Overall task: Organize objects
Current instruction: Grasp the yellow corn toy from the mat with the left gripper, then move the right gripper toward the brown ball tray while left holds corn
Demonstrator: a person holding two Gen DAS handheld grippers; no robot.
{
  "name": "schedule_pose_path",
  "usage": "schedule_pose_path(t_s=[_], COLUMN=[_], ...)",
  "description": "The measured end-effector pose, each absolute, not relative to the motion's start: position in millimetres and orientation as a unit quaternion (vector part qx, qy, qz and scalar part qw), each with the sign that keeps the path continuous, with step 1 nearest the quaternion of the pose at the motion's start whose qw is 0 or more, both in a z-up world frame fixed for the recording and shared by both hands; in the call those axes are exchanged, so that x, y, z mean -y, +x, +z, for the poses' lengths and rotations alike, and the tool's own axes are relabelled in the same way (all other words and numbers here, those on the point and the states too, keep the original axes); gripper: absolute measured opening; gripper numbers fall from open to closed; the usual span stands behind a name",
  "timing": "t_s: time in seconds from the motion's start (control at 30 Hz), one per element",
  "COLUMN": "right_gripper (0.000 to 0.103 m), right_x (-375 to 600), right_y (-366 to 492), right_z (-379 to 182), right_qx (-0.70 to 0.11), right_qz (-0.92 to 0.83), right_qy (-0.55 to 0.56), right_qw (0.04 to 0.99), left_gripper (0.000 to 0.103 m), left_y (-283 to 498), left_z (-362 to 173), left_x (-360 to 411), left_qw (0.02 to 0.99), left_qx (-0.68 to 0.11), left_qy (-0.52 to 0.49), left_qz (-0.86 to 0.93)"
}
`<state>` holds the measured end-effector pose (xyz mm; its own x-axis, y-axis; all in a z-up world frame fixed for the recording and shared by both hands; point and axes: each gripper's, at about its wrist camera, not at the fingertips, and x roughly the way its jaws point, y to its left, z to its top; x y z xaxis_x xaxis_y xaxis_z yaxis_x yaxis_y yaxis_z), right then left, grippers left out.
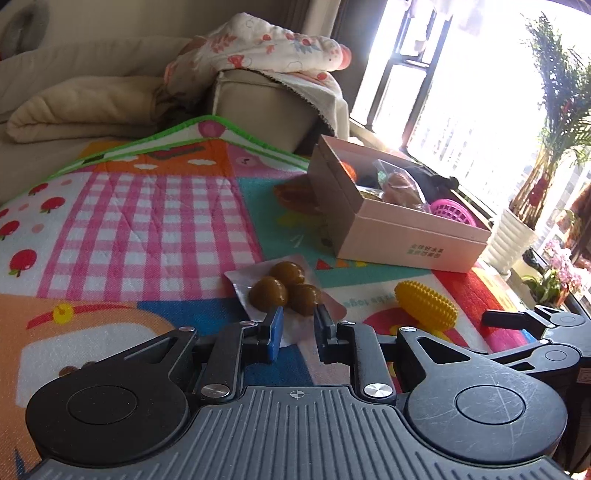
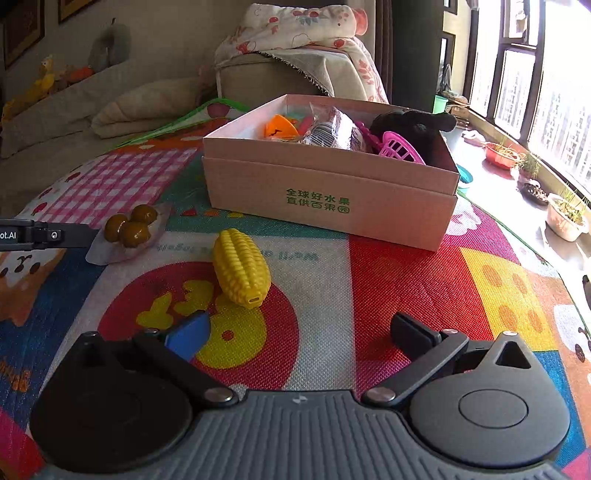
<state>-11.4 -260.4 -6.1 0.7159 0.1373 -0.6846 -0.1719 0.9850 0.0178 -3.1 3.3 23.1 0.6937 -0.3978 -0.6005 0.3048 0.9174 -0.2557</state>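
A clear packet of three brown balls (image 1: 284,290) (image 2: 129,227) lies on the colourful play mat (image 1: 147,221). My left gripper (image 1: 297,326) has its blue pads close together on the packet's near edge. In the right wrist view, one of its fingers (image 2: 66,234) reaches the packet from the left. A yellow toy corn cob (image 2: 242,273) (image 1: 424,304) lies just ahead and left of my right gripper (image 2: 301,330), which stands wide open with nothing between its fingers. Behind both sits a pink cardboard box (image 2: 332,192) (image 1: 406,236) holding an orange toy, a pink basket, a wrapped item and a black plush.
A beige sofa (image 1: 92,74) with a folded blanket and a flowered cloth (image 2: 303,33) runs along the far side of the mat. To the right, a window sill carries several plant pots (image 2: 565,218) and a tall potted plant (image 1: 546,147).
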Motion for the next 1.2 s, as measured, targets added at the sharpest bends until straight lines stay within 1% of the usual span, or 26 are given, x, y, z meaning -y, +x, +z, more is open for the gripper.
schedule_pose_path(t_s=[0.13, 0.27, 0.37, 0.43, 0.47, 0.5, 0.73, 0.93, 1.2], right_gripper=[0.103, 0.103, 0.103, 0.103, 0.103, 0.103, 0.103, 0.103, 0.103], right_x=[262.8, 263.2, 262.4, 262.9, 262.8, 262.7, 262.7, 260.2, 273.0], right_y=[-10.4, -11.5, -13.2, -14.0, -13.5, -13.4, -13.6, -19.4, -49.1], right_z=[-6.0, -6.3, -6.2, -6.2, -6.2, -6.2, -6.3, -5.3, -8.3], right_qx=[-0.370, -0.366, -0.362, -0.362, -0.362, -0.361, -0.361, -0.360, -0.348], right_qz=[0.086, 0.089, 0.088, 0.089, 0.089, 0.089, 0.091, 0.107, 0.132], right_qy=[-0.020, -0.023, -0.026, -0.024, -0.025, -0.025, -0.024, -0.038, -0.041], right_qw=[0.925, 0.926, 0.927, 0.928, 0.928, 0.928, 0.928, 0.926, 0.927], left_gripper=[0.021, 0.021, 0.021, 0.026, 0.031, 0.034, 0.034, 0.033, 0.034], left_y=[10.4, 29.5, 39.3, 43.7, 46.7, 49.1, 52.5, 50.1, 28.6], left_z=[30.4, 34.5, 30.9, 27.8, 27.4, 27.8, 27.5, 20.0, 18.1], left_x=[28.3, 64.9, 86.5, 94.0, 97.3, 100.5, 125.0, 125.2, 130.4], left_qw=[0.891, 0.869, 0.868, 0.871, 0.871, 0.871, 0.861, 0.850, 0.863], left_qx=[-0.365, -0.405, -0.424, -0.424, -0.425, -0.427, -0.441, -0.464, -0.432], left_qy=[-0.101, -0.116, -0.097, -0.097, -0.095, -0.091, -0.047, -0.024, 0.046], left_qz=[-0.249, -0.259, -0.240, -0.231, -0.227, -0.226, -0.247, -0.248, -0.258])
